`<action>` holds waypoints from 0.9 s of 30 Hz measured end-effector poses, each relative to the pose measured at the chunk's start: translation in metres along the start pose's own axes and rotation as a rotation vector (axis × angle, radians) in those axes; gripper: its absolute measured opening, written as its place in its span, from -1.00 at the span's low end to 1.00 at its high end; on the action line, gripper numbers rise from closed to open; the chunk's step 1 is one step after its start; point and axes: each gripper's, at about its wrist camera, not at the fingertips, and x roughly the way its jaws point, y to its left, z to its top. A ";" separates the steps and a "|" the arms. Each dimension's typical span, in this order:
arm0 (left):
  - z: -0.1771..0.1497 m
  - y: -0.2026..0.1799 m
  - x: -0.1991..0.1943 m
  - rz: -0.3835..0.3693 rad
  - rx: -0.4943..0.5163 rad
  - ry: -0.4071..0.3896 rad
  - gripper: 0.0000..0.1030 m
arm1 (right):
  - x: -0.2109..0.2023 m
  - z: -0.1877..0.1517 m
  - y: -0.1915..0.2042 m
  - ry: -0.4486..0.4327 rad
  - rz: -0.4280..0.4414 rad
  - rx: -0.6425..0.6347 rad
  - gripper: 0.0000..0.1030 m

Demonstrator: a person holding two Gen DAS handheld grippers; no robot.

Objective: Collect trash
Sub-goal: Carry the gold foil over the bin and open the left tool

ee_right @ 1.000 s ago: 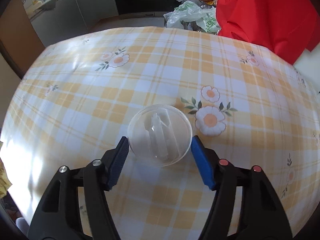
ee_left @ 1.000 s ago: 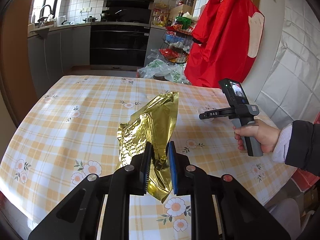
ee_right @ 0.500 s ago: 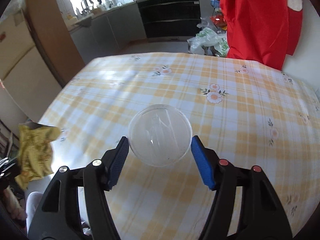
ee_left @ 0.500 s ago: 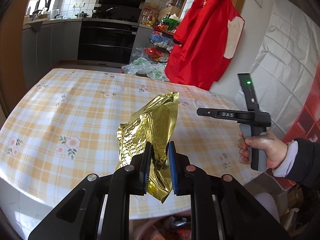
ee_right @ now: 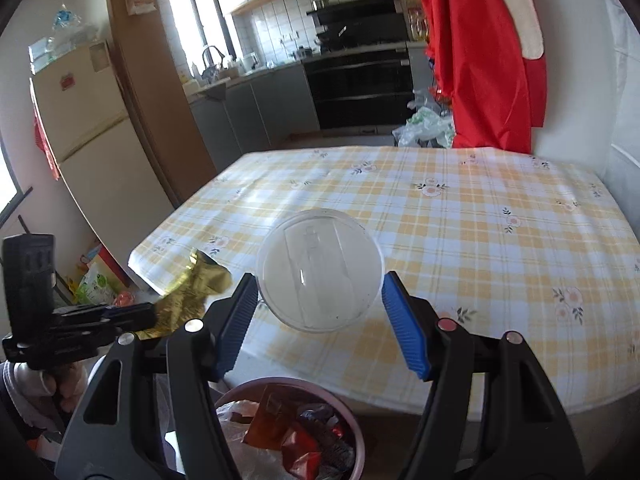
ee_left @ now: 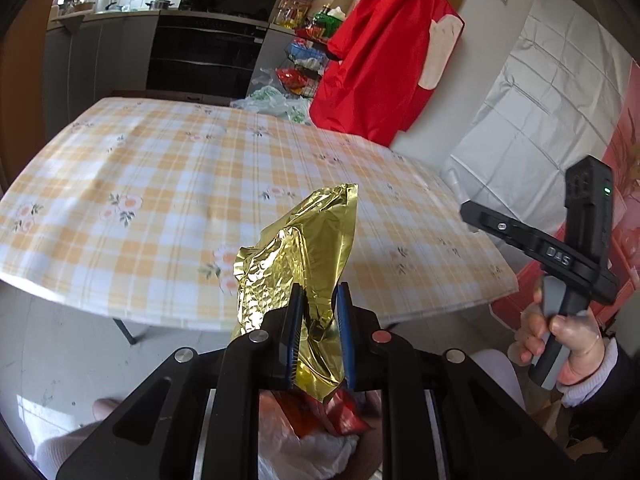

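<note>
A yellow-checked, flowered tabletop (ee_right: 460, 248) stands in a kitchen with a dark oven (ee_right: 360, 88) and a red garment (ee_right: 480, 52) hanging beside it. The left claw (ee_left: 318, 332) pinches crumpled gold foil (ee_left: 304, 248) narrowly. The right claw (ee_right: 320, 316) clamps a clear plastic lid (ee_right: 320, 270) above a trash bin (ee_right: 356, 432).

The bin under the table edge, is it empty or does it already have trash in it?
It has trash in it. The bin, lined with a white bag, shows red and orange wrappers inside.
</note>
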 end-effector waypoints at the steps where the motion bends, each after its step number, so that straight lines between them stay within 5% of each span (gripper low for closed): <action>1: -0.006 -0.001 -0.001 -0.007 -0.006 0.011 -0.67 | -0.006 -0.006 0.001 -0.014 0.003 0.014 0.26; 7: -0.040 -0.017 -0.009 -0.047 -0.001 0.093 -0.67 | -0.033 -0.041 0.007 -0.048 0.048 0.135 0.26; 20: -0.068 -0.023 0.011 -0.070 -0.074 0.188 -0.65 | -0.045 -0.053 0.017 -0.047 0.048 0.094 0.26; 23: -0.070 -0.023 0.015 -0.063 -0.077 0.208 -0.11 | -0.037 -0.057 0.015 -0.024 0.052 0.109 0.26; 27: -0.065 -0.022 0.006 -0.024 -0.067 0.158 0.19 | -0.032 -0.060 0.015 -0.008 0.054 0.110 0.26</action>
